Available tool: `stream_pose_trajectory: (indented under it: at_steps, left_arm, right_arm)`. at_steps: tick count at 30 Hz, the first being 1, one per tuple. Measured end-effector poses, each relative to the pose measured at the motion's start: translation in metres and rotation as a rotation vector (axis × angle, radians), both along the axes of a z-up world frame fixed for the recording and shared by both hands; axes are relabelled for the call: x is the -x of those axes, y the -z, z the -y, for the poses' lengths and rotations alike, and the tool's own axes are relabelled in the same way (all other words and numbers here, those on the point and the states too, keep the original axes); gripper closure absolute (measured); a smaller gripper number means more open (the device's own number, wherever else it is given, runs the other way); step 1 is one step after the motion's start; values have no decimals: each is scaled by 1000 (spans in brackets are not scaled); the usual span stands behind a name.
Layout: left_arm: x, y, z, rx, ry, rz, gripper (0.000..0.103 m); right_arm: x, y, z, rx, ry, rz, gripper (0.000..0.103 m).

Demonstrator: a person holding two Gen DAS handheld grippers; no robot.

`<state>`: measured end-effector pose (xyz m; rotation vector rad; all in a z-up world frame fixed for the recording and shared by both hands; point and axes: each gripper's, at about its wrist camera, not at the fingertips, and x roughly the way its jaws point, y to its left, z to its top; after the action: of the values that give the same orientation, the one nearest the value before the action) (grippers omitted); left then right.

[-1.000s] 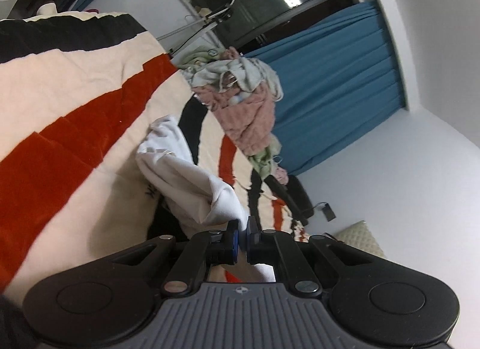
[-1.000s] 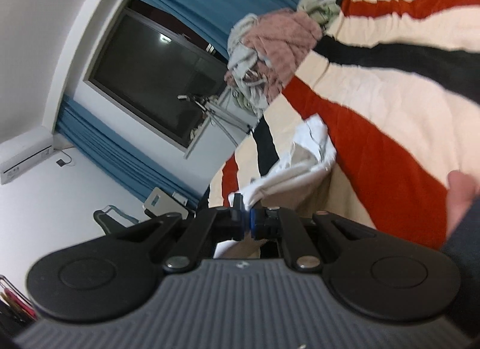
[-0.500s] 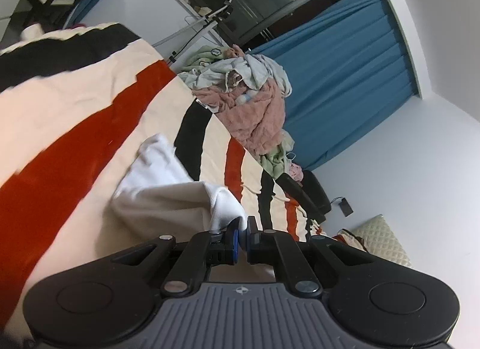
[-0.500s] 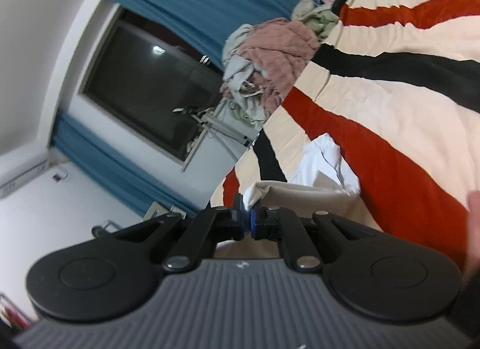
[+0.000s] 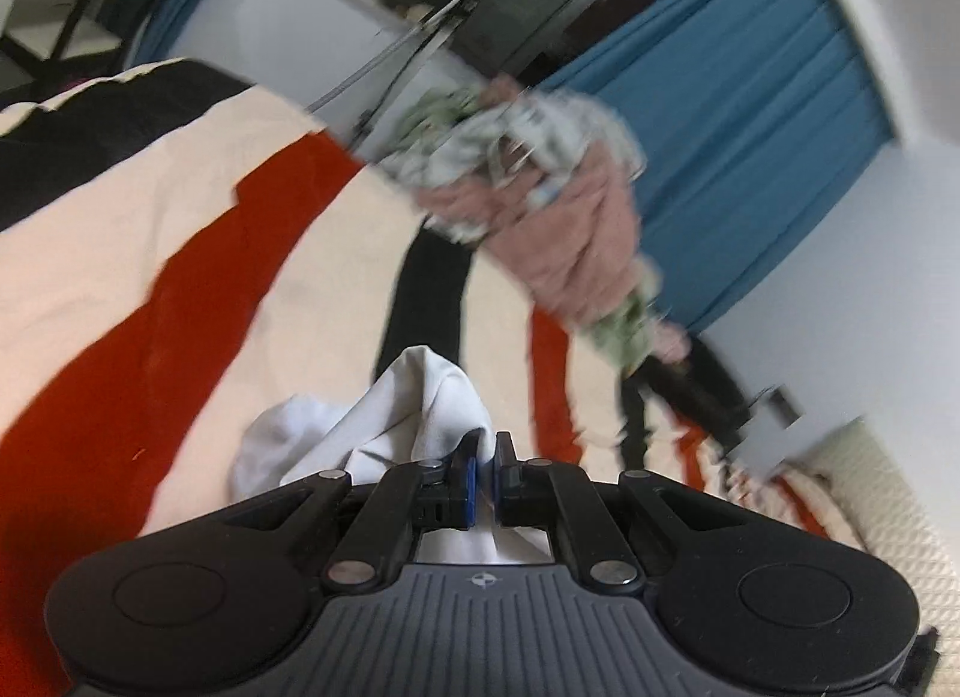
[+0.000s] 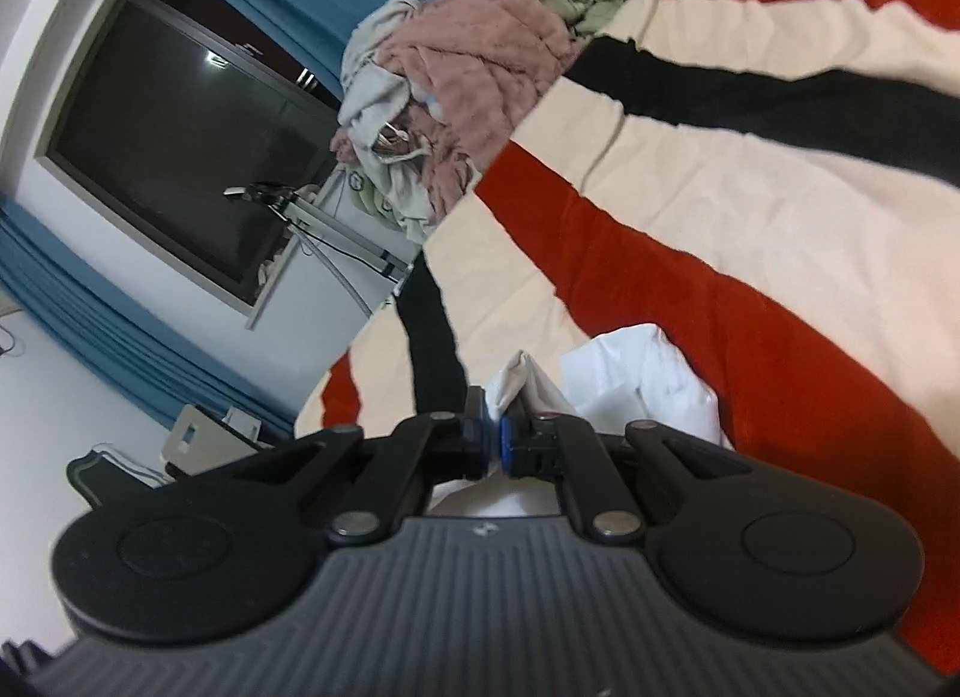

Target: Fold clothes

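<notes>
Two hand-held grippers [image 5: 486, 466] [image 6: 493, 448] pinching white garment [image 5: 384, 415] [image 6: 648, 379]

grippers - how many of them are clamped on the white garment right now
2. The left gripper is shut on a bunched edge of the white garment; the right gripper pinches another edge. Both hold it over the striped blanket.

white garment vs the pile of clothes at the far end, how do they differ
The white garment is one plain white piece; the pile of clothes is a heap of many pieces in pink, grey and pale green.

The white garment is pinched by the left gripper and right gripper, jaws shut on it; the pile is untouched.

The garment is close to the cameras; the pile is at the far edge.

Both lie crumpled on the striped blanket.
</notes>
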<state>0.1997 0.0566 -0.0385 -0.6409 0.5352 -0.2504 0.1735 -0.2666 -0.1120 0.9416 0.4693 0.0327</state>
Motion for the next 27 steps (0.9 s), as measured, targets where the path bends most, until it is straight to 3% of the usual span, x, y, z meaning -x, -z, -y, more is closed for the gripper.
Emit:
stream_pose_trajectory:
  at_steps: [7,8,9,10,11,12,13,15,18,19,20,23,27]
  left_arm:
    - [-39,30,1,-58,38,-30,96]
    - [-43,33,1,-70,48,-35,94]
    - [-47,36,-1,-79,72,-44,88]
    - [-51,39,-2,-88,95,-52,73]
    - [-53,40,-1,-101,112,-57,62]
    - [-51,40,0,-121,112,-47,41]
    - [-49,39,2,-144,113,-34,29]
    - [-41,36,9,-219,108,0,18]
    - [-35,35,19,-328,102,18,17]
    - [-37,39,23,-359,98,4,17]
    - [-38,43,26,-389,95,-13,17]
    - [-49,59,33,-453,104,-102,17]
    - [-51,65,38,-495,112,-116,17]
  right_arm:
    - [-31,18,4,-13,-67,-6,93]
    - [-35,20,1,-7,-88,-5,89]
    - [-36,21,-4,-4,-106,-2,66]
    - [-37,21,-8,-1,-124,0,49]
    - [-37,22,-12,3,-142,2,21]
    - [-37,21,-17,13,-161,4,16]
    - [-35,17,-24,44,-183,6,16]
    - [-29,8,-37,111,-224,13,17]
    - [-17,-2,-50,260,-245,57,18]
    - [-17,-3,-53,316,-256,60,22]
    - [-20,-2,-57,377,-266,40,34]
    - [-37,9,-72,579,-299,-61,42]
    - [-50,30,-81,671,-327,-102,44]
